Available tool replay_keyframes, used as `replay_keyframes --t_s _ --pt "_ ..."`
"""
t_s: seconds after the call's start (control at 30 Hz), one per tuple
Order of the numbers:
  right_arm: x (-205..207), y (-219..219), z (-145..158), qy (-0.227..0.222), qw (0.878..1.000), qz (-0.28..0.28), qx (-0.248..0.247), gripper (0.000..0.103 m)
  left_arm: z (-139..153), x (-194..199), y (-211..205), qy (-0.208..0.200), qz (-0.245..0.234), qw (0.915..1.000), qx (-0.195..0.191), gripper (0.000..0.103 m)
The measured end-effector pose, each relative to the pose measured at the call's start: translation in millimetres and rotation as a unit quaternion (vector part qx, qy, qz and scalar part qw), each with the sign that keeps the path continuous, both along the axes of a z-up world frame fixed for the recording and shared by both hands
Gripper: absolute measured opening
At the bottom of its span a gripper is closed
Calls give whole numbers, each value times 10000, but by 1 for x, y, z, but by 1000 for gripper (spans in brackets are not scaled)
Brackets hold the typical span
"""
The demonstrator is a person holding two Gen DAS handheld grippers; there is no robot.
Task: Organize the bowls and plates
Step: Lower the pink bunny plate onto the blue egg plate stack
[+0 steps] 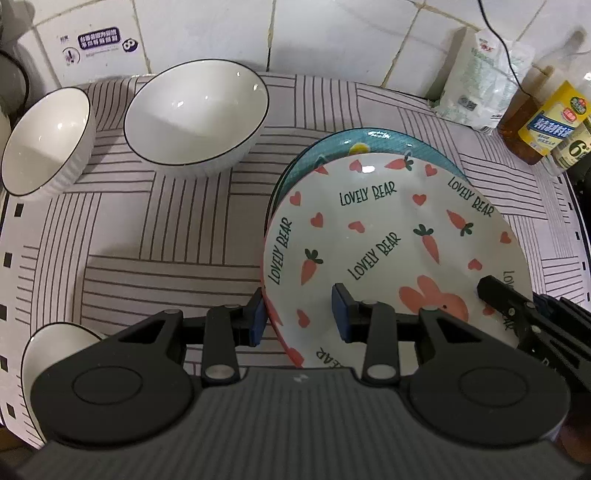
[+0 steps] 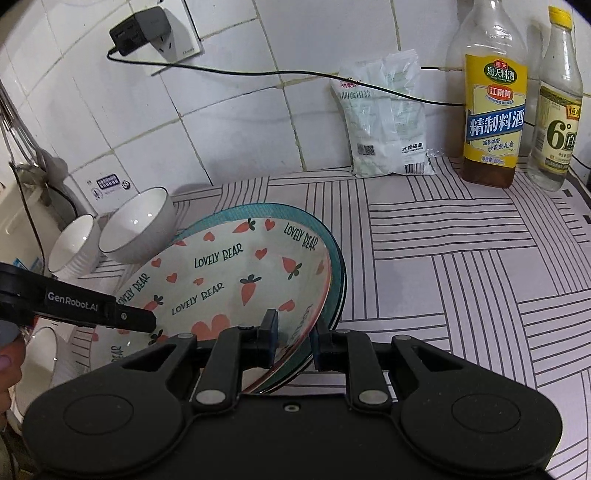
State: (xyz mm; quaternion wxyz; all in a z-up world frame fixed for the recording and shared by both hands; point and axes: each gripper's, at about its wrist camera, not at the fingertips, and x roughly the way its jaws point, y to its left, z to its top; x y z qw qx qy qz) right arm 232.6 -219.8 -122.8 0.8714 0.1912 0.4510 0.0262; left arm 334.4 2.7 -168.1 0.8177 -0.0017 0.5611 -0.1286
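Observation:
A white carrot plate [image 1: 388,229] printed "LOVELY BEAR" is held tilted between both grippers, just over a teal plate [image 1: 369,138] on the striped mat; I cannot tell whether the two plates touch. My left gripper [image 1: 299,314] is shut on the carrot plate's left rim, one blue pad outside and one inside. My right gripper [image 2: 293,338] is shut on the opposite rim of the carrot plate [image 2: 229,273], with the teal plate [image 2: 334,266] close beneath. Three white bowls stand to the left: a large one [image 1: 195,110], a smaller one [image 1: 44,140] and one near the front [image 1: 55,354].
The striped mat [image 1: 166,240] covers the counter. Against the tiled wall at the back right stand a yellow-labelled bottle [image 2: 491,110], a clear bottle [image 2: 557,110] and a white salt bag [image 2: 384,118]. A black cable runs from a wall charger [image 2: 144,29].

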Motion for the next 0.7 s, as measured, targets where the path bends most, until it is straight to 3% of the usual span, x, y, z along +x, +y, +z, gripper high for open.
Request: replay_keyframes --t_s 0.2,0.37,0.7 --pt "1 9 5 -26 9992 83 -381 24 -2 -1 -4 9 3 10000 50 35" --pt "3 29 7 145 9947 96 -1018 38 -4 -3 -8 -77 255 9996 78 35" --pt "6 40 -1 247 9906 -96 -1346 43 -4 -1 -15 -59 395 9988 297 35"
